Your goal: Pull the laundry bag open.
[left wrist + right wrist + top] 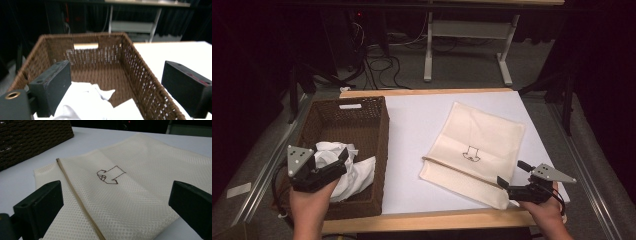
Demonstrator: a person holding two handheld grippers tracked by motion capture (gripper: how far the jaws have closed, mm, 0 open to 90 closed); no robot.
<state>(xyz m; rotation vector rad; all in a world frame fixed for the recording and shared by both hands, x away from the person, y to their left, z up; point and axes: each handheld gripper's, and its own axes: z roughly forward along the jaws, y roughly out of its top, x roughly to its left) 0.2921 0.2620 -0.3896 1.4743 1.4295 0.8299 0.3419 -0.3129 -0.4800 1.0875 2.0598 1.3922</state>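
Two grippers spread wide, one over the basket, one at the mesh bag.

The left gripper (343, 159) hovers over the near end of the wicker basket (379, 145), jaws apart above the crumpled white cloth (354, 175) and pinching nothing. The right gripper (511, 173), also spread and empty, points at the cream mesh bag (477, 150) lying flat on the white table (412, 130), right of the basket.

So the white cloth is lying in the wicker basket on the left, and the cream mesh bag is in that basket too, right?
Not quite. The white cloth does lie in the wicker basket, but the cream mesh bag lies flat on the white table to the basket's right, as the high view shows.
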